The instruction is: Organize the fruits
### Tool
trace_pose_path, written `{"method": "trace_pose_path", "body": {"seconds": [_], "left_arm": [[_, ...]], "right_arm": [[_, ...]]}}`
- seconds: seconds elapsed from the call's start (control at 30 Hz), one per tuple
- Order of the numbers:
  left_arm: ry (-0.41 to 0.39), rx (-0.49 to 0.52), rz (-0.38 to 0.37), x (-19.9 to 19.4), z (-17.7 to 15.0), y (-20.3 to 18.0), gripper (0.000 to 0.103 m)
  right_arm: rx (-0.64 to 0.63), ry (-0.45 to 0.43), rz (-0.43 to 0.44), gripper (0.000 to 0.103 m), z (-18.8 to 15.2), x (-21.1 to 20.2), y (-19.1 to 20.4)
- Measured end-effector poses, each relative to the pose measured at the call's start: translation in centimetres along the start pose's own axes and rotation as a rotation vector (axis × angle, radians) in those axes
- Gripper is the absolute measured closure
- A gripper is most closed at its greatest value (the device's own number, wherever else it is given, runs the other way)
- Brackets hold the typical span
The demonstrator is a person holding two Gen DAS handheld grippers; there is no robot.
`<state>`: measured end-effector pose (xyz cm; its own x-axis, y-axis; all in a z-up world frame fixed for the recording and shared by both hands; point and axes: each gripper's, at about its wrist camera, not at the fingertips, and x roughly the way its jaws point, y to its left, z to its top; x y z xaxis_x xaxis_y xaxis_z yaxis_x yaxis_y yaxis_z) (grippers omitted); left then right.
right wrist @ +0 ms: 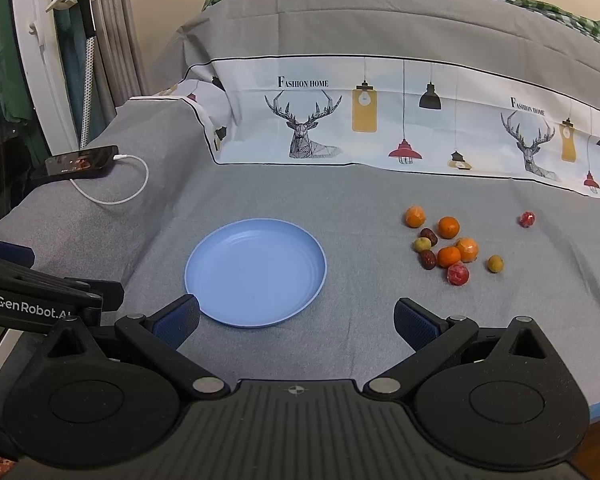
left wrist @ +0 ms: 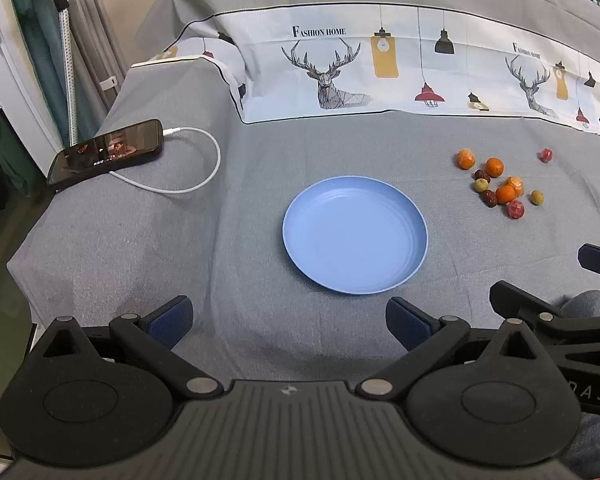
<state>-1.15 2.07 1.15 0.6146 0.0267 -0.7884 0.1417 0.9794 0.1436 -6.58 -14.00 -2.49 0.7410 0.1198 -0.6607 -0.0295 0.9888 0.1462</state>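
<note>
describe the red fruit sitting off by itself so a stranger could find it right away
Start at the blue plate on the grey cloth and look right to the fruit cluster. Beyond it, nearer the deer-print fabric, lies a small red fruit. Unlike the other red one, it touches nothing and lies farthest right.

Your path: bare bed between plate and fruit cluster; fruits packed touching; phone, cable far left.
</note>
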Motion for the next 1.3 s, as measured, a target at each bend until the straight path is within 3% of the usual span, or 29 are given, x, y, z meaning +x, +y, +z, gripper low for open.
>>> {"method": "trace_pose_path", "body": {"seconds": [1.3], "left_arm": [[0.013, -0.013, 0.009, -0.1, 0.1, 0.2, 0.000]], "right_arm": [[-0.001, -0.012, 0.017, 0.001, 0.0, -0.2, 0.5]]}}
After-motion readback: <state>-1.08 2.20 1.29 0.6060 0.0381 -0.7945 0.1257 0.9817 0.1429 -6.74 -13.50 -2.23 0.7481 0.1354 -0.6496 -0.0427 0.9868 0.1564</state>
